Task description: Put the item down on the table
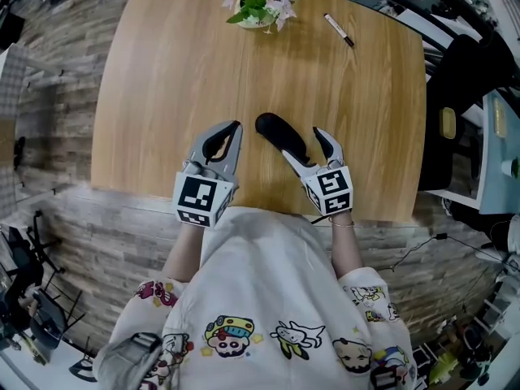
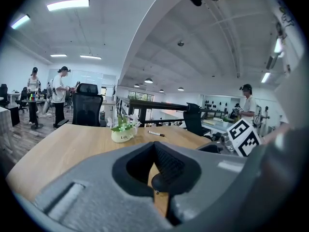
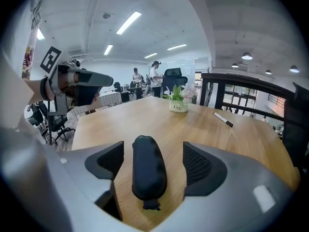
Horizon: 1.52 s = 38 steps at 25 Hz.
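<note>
A black oblong pouch [image 1: 275, 127] lies on the wooden table [image 1: 162, 80], near its front edge. My right gripper [image 1: 300, 144] stands open around it. In the right gripper view the pouch [image 3: 148, 170] rests flat on the wood between the two pads, closer to the left pad [image 3: 107, 161]; a strip of table shows between it and the right pad. My left gripper [image 1: 235, 126] sits just left of the pouch, shut with nothing in it. In the left gripper view its tips [image 2: 155, 146] meet, with only table seen behind.
A small white pot of flowers [image 1: 260, 6] and a marker pen [image 1: 339, 29] lie at the table's far side. A black office chair [image 1: 455, 120] stands off the right edge. Several people stand at distant desks [image 2: 58, 95].
</note>
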### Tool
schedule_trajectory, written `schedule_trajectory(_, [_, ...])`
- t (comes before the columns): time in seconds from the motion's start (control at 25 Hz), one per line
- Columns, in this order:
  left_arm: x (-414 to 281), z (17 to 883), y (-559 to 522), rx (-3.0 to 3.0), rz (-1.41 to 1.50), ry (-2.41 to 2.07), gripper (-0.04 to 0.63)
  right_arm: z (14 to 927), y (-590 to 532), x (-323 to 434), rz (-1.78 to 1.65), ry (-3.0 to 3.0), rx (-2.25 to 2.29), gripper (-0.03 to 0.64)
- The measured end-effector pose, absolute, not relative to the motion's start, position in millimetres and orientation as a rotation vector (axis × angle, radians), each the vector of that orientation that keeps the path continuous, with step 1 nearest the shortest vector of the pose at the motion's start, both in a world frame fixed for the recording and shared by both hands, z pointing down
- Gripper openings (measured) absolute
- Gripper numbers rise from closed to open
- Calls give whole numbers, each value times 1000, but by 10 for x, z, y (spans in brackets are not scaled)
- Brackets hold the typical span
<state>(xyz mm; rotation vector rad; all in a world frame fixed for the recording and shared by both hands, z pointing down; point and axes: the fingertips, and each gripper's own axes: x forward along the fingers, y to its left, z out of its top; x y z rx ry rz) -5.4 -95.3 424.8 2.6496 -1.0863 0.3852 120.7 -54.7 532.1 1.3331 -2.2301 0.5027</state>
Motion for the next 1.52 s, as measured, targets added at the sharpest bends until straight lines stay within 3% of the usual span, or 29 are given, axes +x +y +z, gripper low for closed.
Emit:
schedule_trajectory(0.44, [41, 3919, -870, 2707, 340, -1092, 0, 4613, -487, 1327, 456, -2336, 1409, 303])
schedule_trajectory(0.68, [71, 3780, -799, 2723, 298, -1095, -1, 4184, -477, 1419, 429, -2425, 1524, 193])
schedule_trajectory(1.24, [97, 3778, -658, 2715, 284, -1103, 0, 3705, -395, 1669, 428, -2545, 1727, 10])
schedule_trajectory(1.52, [105, 3810, -669, 2711, 295, -1069, 0, 3736, -369, 1803, 473, -2492, 1849, 9])
